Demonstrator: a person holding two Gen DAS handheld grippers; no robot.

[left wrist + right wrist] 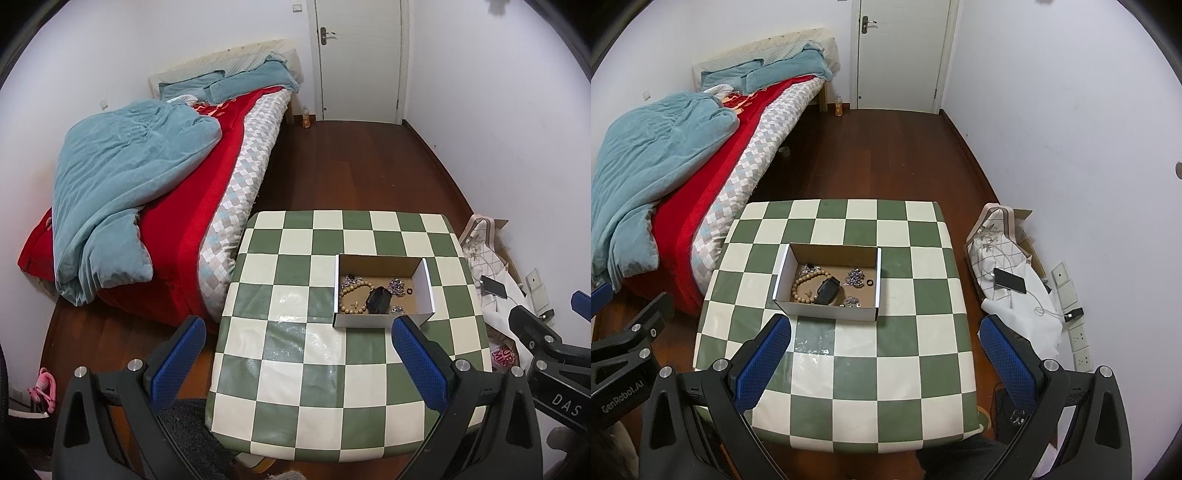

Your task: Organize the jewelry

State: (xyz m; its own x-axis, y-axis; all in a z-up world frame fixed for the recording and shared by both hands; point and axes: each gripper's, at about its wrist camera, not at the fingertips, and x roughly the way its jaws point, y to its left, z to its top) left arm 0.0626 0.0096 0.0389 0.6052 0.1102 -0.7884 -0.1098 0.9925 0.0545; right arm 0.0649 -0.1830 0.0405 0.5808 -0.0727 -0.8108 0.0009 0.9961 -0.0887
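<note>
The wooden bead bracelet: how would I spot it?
Find the checkered table, then the open cardboard box on it. The wooden bead bracelet lies in the box's left half, a tan ring beside a black watch, unlike the tangled silvery chains.

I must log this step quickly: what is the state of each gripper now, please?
Left gripper: open, holding nothing, above the table.
Right gripper: open, holding nothing; the box is just ahead.
</note>
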